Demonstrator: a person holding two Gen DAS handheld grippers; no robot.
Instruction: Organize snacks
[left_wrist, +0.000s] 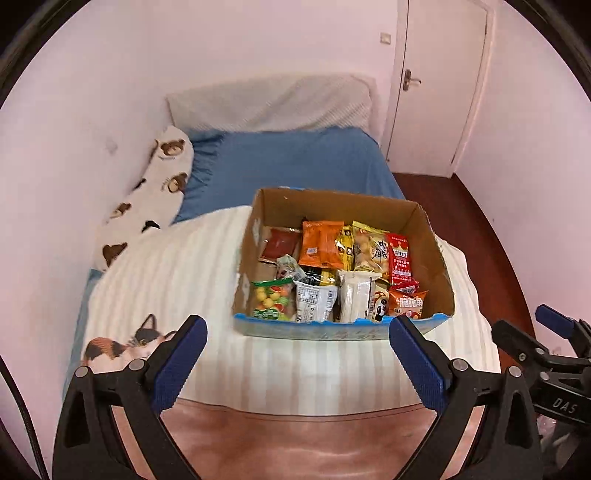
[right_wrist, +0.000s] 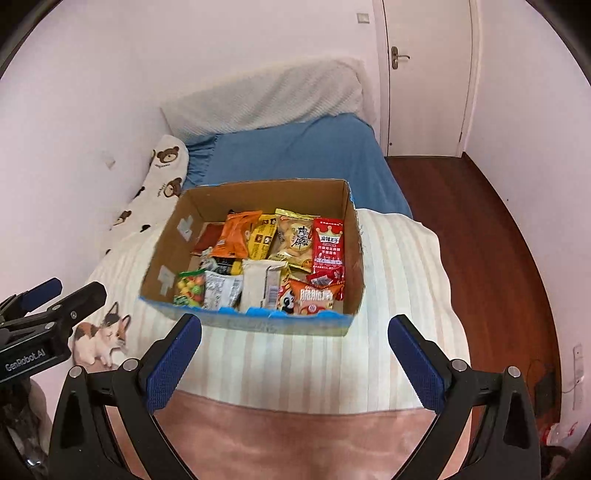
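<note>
An open cardboard box (left_wrist: 332, 201) (right_wrist: 266, 192) sits on the white striped blanket on the bed. It holds several snack packs: an orange pack (left_wrist: 320, 243) (right_wrist: 234, 238), a red pack (left_wrist: 399, 258) (right_wrist: 328, 242), a yellow biscuit bag (left_wrist: 369, 247) (right_wrist: 295, 240), a candy bag (left_wrist: 271, 299) (right_wrist: 190, 288) and a white pack (left_wrist: 356, 299) (right_wrist: 258, 288). My left gripper (left_wrist: 297, 328) is open and empty, just short of the box's near edge. My right gripper (right_wrist: 295, 326) is open and empty, also at the near edge. Each gripper shows in the other's view: the right one (left_wrist: 546, 332), the left one (right_wrist: 62, 295).
The white striped blanket (left_wrist: 166, 280) (right_wrist: 399, 280) has a cat print (left_wrist: 125, 341) (right_wrist: 101, 332). A bear-print pillow (left_wrist: 155, 199) (right_wrist: 159, 181) lies along the left wall. A blue sheet (left_wrist: 295, 162), a grey pillow (left_wrist: 273, 103), a door (left_wrist: 439, 74) and wooden floor (right_wrist: 480, 240) lie beyond.
</note>
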